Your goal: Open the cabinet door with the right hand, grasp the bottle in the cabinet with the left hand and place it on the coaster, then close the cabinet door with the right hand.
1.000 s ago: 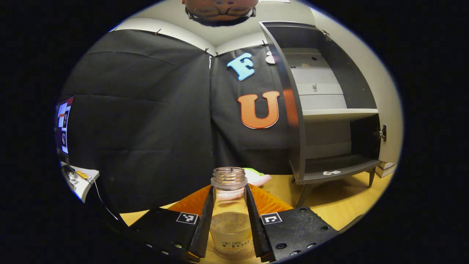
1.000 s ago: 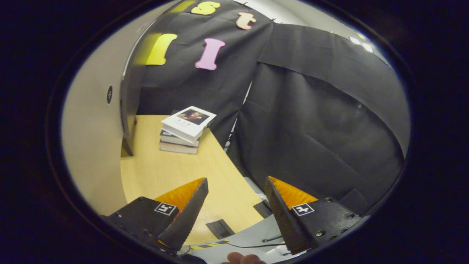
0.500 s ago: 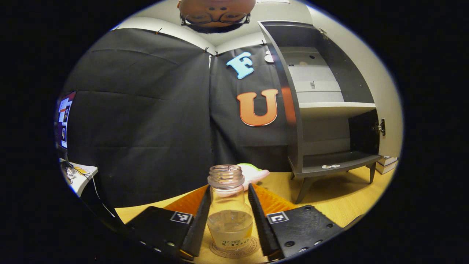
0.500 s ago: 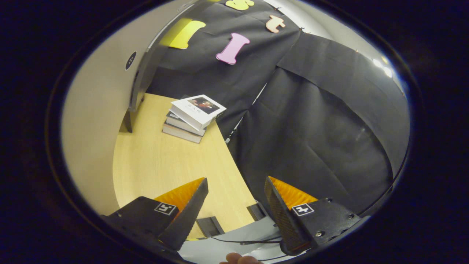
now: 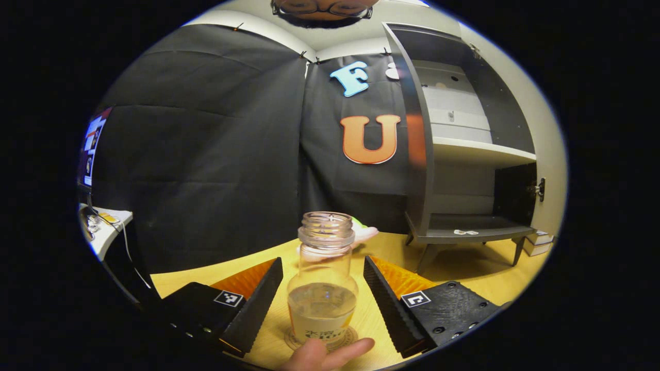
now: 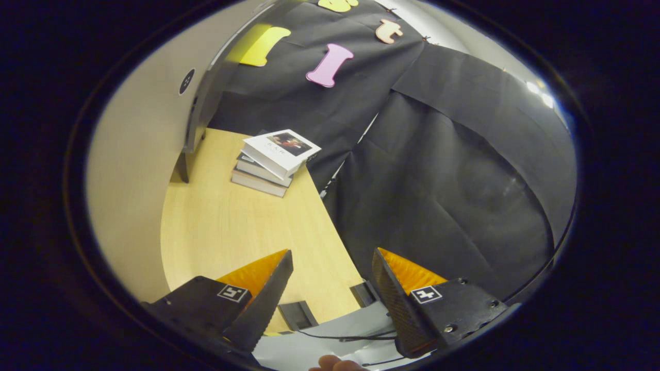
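Left tool point(image 5: 323, 288) spread — a gap each side of the bottle point(image 5: 323, 288) standing on the coaster point(image 5: 320, 340).

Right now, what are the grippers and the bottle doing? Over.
Left gripper open, fingers clear of bottle. Bottle upright on coaster. Right gripper open, empty, over table. Cabinet door not yet closed.

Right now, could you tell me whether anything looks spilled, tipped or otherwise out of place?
Nothing looks spilled or damaged. The bottle stands upright on the coaster between the open left gripper fingers. It has no cap, and the cabinet is open, as expected at this stage.
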### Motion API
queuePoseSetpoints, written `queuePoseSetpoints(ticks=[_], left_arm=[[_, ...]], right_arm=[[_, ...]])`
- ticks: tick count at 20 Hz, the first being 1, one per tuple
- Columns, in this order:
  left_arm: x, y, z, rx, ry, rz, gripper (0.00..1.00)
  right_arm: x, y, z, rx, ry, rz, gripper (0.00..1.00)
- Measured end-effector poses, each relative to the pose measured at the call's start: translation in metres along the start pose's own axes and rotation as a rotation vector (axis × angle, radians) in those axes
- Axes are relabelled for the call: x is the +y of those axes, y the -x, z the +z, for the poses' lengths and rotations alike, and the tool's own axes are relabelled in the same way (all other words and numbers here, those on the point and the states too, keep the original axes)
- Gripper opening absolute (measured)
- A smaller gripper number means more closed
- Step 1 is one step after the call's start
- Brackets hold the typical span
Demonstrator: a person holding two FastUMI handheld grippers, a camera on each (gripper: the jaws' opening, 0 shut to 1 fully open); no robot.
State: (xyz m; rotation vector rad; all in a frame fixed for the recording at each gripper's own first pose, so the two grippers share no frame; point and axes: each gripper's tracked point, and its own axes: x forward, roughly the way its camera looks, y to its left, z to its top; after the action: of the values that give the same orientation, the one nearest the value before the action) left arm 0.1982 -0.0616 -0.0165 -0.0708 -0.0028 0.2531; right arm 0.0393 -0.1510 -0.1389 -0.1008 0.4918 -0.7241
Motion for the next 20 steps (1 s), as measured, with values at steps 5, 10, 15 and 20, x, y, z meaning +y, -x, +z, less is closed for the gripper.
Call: queuePoseSetpoints(ticks=[5,10,15,20], left_arm=[[0.005,0.002,0.027,-0.057,-0.017,-0.005,0.95],[0.004,0.001,0.058,-0.074,-0.017,-0.029,0.95],[-0.001,-0.001,0.127,-0.153,-0.061,-0.045,0.95],[-0.025,0.007,0.217,-0.203,-0.096,-0.107,0.95]], right_arm=[[0.001,0.003,-0.002,0.001,-0.015,0.015,0.99],[0.004,0.005,0.0,-0.017,-0.01,0.043,1.0],[0.001,0.009,0.008,-0.045,-0.054,0.08,0.99],[-0.011,0.002,0.005,-0.025,-0.229,0.126,0.99]])
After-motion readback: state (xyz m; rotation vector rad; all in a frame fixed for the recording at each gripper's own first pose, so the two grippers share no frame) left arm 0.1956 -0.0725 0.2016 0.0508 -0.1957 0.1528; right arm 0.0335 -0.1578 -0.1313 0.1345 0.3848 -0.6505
